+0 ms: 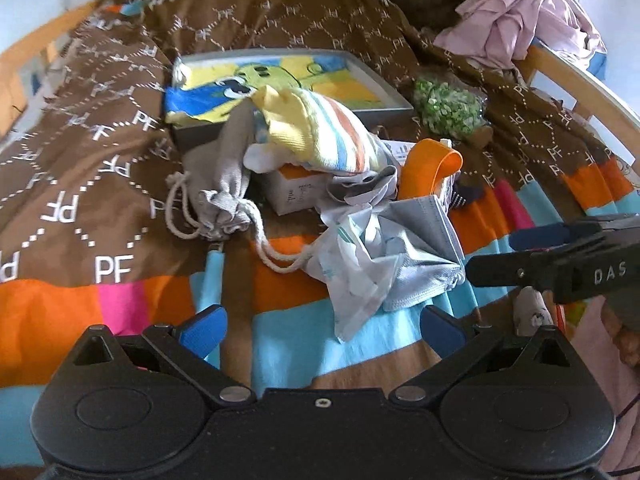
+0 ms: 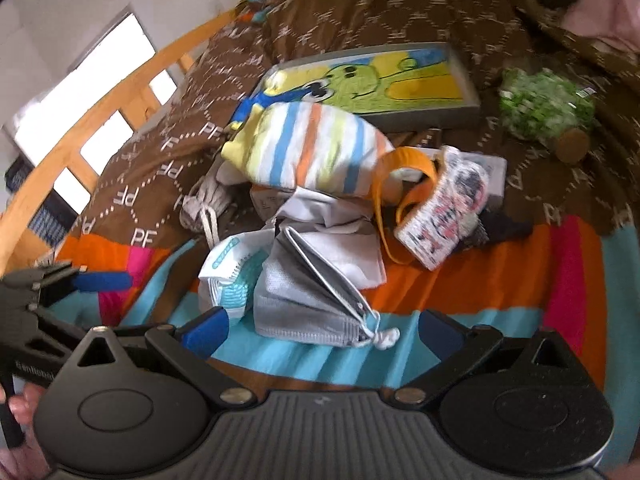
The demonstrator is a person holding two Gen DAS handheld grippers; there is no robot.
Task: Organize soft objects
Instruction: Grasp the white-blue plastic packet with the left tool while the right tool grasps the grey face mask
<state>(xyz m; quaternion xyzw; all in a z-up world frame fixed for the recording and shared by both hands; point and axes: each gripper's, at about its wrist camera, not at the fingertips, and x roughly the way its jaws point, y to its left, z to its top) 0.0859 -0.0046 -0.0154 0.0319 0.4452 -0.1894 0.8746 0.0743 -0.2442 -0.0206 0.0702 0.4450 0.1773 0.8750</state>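
Clutter sits heaped at the centre of a bed under a brown blanket [image 1: 100, 128] with bright stripes at its near edge. Both grippers hang just short of the heap, and neither touches it.

The left gripper [image 1: 320, 330] has its blue pads spread wide with nothing between them. From its view, a crumpled white cloth [image 1: 356, 264] lies at 12 o'clock just ahead of the gap, its lower corner reaching down between the fingertips without touching either. A grey mask [image 1: 420, 256] lies beside it at 1 o'clock. A grey drawstring bag [image 1: 224, 184] lies at 11 o'clock, farther out. Beyond, at 12 o'clock, a striped sock [image 1: 324, 132] rests on a white box [image 1: 296, 192], with an orange strap [image 1: 432, 168] to its right. A grey tray [image 1: 280, 80] holding a cartoon cloth stands behind them, a green plush [image 1: 448, 106] sits at 1 o'clock, and a pink garment [image 1: 524, 16] is piled at the far corner.

The right gripper [image 2: 322, 330] is likewise wide open and empty. In its view the mask lies at 12 o'clock, its near edge and knotted ear loop just ahead of the gap, nearer the right finger. A white-and-teal sock [image 2: 228, 284] touches or nearly touches the left pad [image 2: 206, 330]; I cannot tell which. A patterned pouch [image 2: 444, 216] lies at 1 o'clock.
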